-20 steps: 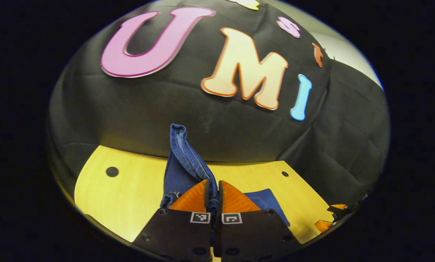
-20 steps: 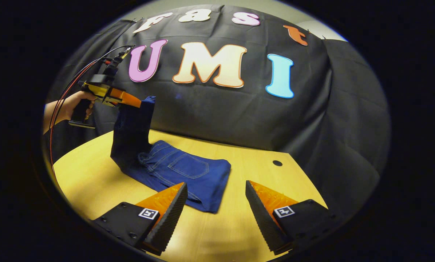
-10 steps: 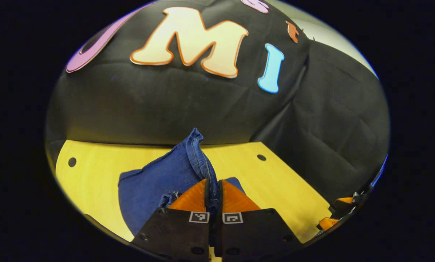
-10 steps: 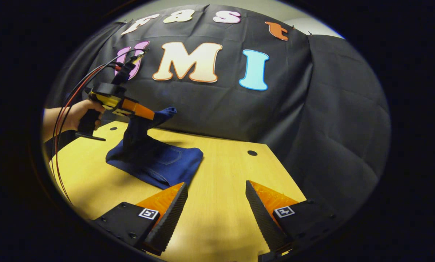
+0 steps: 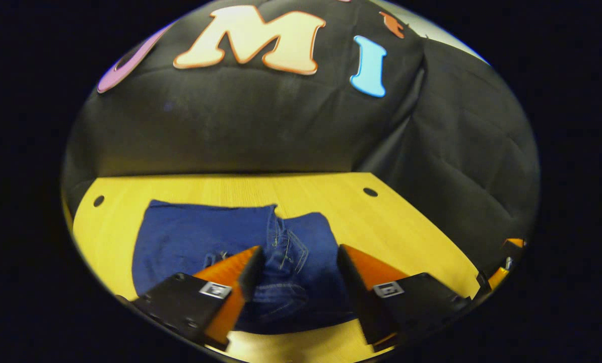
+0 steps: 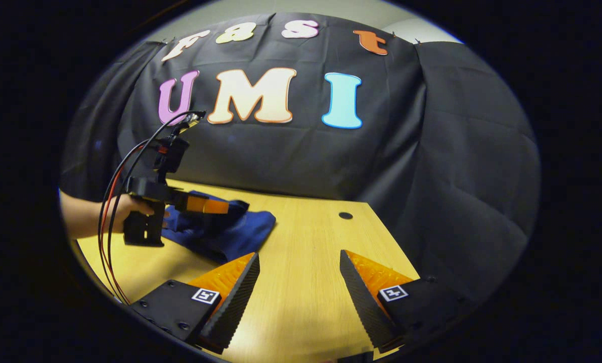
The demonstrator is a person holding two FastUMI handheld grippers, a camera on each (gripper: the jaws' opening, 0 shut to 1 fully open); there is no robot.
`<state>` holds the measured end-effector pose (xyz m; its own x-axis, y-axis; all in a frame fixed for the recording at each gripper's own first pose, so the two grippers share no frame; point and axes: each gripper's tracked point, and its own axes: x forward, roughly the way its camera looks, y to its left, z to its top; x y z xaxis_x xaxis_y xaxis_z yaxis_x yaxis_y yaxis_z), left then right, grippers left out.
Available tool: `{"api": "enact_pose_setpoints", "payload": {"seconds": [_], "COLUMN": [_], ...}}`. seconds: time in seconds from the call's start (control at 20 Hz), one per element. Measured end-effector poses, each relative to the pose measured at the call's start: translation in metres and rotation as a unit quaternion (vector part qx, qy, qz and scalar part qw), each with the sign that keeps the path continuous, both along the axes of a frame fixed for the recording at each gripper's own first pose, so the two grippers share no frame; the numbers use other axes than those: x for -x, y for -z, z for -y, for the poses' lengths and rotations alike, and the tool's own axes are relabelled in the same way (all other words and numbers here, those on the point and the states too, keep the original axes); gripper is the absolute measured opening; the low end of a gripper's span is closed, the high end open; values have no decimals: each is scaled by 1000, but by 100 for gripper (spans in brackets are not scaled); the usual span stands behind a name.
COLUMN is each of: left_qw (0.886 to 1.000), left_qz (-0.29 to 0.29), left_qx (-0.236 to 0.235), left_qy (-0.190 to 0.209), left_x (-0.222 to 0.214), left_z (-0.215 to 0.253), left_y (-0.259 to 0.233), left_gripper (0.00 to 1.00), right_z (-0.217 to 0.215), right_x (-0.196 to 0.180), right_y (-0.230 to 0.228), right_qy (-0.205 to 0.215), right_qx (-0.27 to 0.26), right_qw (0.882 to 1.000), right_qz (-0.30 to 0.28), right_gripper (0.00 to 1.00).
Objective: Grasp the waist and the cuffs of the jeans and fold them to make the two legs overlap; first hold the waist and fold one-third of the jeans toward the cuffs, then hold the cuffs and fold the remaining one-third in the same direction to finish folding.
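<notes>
jeans [image 5: 210, 239] folded, flat on table [image 5: 381, 217], toward its left side in right gripper view. left gripper [image 5: 296, 259] low over jeans, fingers spread wide, denim seam between them, nothing pinched. right gripper [image 6: 299, 264] nearer front edge, well apart from jeans, fingers wide, bare wood between them, holding nothing. farther off in right gripper view: hand [image 6: 129, 209] holds left gripper's handle above the blue pile, cables [image 6: 110, 201] looping up from it. small round hole [image 6: 345, 215] in table near back. black cloth wall behind.

Folded jeans [image 5: 205, 237] low on table [image 6: 306, 262], bare wood beside them
</notes>
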<state>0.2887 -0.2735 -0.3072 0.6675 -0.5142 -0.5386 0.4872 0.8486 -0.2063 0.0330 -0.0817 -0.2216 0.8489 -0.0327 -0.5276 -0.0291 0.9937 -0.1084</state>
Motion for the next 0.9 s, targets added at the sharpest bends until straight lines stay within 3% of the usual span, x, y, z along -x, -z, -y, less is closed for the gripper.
{"api": "enact_pose_setpoints", "payload": {"seconds": [0.05, 0.2, 0.35, 0.65, 0.9], "left_qw": [999, 992, 982, 971, 965], "left_qz": [30, 123, 186, 234, 260], "left_qx": [-4, -8, -17, -1, 2], "left_qy": [-12, -41, -42, -46, -37], "left_x": [8, 32, 70, 141, 179], "left_z": [-10, -45, -76, -125, -139], "left_y": [-25, -107, -166, -237, -263], "left_gripper": [99, 95, 94, 94, 94], "right_z": [-7, -37, -74, -118, -140], "right_x": [-7, -31, -35, -3, 34], "right_y": [-11, -59, -102, -180, -218], "right_qy": [-2, 1, 1, -10, -18], "right_qx": [-13, -61, -103, -108, -102], "right_qw": [1000, 995, 985, 972, 966], "right_qz": [16, 85, 137, 207, 238], "right_gripper": [99, 99, 100, 98, 98]}}
